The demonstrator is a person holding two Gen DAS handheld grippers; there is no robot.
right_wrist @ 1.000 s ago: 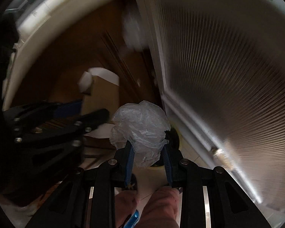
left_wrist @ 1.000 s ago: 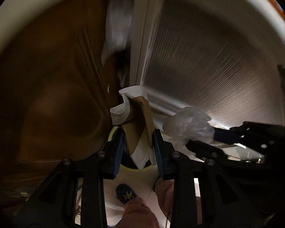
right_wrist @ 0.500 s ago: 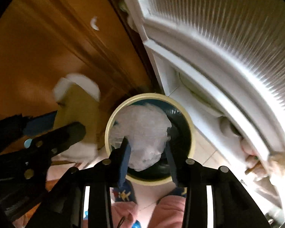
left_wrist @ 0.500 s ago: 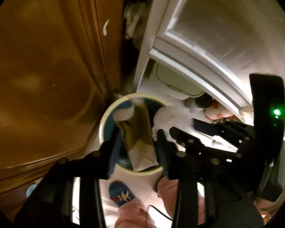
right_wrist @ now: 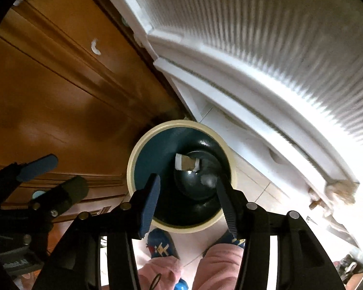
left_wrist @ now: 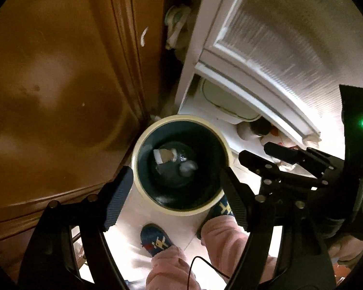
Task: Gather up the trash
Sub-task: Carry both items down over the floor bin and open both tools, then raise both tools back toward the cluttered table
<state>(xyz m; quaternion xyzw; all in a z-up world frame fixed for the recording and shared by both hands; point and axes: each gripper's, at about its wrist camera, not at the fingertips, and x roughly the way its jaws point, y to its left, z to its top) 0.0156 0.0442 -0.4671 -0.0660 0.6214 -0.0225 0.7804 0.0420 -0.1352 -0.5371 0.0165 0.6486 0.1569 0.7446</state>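
A round trash bin with a cream rim point(left_wrist: 142, 140) and dark liner stands on the floor below both grippers; it also shows in the right wrist view point(right_wrist: 133, 154). At its bottom lie a brown and white paper wrapper point(left_wrist: 164, 155) point(right_wrist: 186, 165) and a crumpled clear plastic bag point(left_wrist: 187, 168) point(right_wrist: 208, 180). My left gripper point(left_wrist: 176, 181) is open and empty above the bin. My right gripper point(right_wrist: 187, 189) is open and empty above the bin too, and shows at the right of the left wrist view point(left_wrist: 259, 157).
A brown wooden cabinet point(left_wrist: 60, 84) stands left of the bin. A white door with ribbed glass point(right_wrist: 278, 48) is at the right. The person's blue slippers point(left_wrist: 155, 240) and pink trousers are on the pale tiled floor just below the bin.
Both grippers have opened. The paper wrapper left the left gripper and the plastic bag left the right gripper; both now lie at the bottom of the bin.
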